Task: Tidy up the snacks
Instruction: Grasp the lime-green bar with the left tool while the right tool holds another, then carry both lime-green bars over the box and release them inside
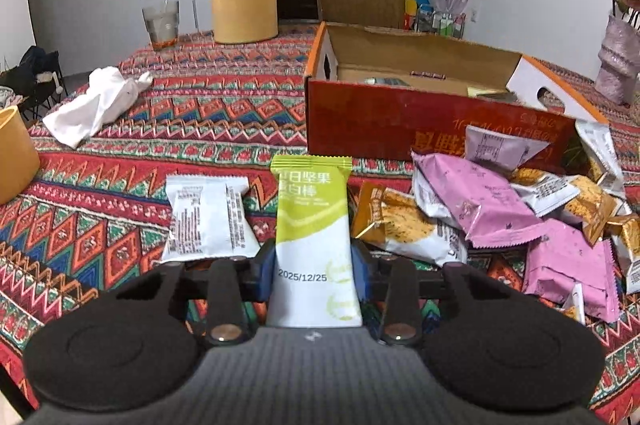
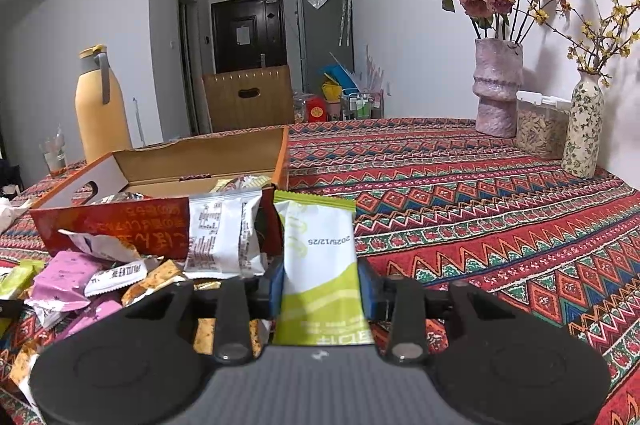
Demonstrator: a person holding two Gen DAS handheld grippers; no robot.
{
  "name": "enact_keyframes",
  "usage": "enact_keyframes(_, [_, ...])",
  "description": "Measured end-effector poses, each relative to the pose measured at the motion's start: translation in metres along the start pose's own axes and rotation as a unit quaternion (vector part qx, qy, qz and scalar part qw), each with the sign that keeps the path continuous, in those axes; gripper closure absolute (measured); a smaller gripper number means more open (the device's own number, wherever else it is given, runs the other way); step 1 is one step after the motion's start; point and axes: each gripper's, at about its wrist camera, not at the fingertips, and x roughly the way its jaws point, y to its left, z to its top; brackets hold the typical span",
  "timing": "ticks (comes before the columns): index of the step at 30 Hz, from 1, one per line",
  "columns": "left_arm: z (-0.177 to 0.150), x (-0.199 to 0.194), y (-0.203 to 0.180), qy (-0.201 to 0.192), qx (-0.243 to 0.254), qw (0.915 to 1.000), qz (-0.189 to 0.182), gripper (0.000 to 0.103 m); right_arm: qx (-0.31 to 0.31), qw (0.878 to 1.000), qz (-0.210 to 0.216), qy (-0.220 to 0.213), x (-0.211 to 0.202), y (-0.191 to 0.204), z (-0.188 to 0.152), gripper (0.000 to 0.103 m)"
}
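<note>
On the patterned tablecloth, seen from the left wrist, a crumpled white cloth is laid at far left, a white snack packet nearer, then a green-and-white nut bar is clamped between the blue pads of the left gripper. Behind stands an open red cardboard box, with pink and orange packets piled at right. From the right wrist, another green-and-white bar is pinched by the right gripper, beside the box.

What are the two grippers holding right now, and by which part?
Each grips a green-and-white snack bar wrapper by its sides: the left gripper holds one at its white dated end, the right gripper another near mid-length.
</note>
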Motion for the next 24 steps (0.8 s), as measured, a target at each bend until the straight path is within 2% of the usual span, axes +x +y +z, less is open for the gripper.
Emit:
enact_keyframes(12, [0.015,-0.029,0.0,-0.052,0.001,0.9986,-0.009,0.065,-0.005,1.0,0.001,-0.015,-0.012,0.003,0.006,0.067])
enact_keyframes(24, [0.043,-0.04,-0.02,-0.093,0.01,0.9951,-0.03,0.065,-0.013,0.999,0.029,-0.04,-0.007,0.027,0.029,0.067])
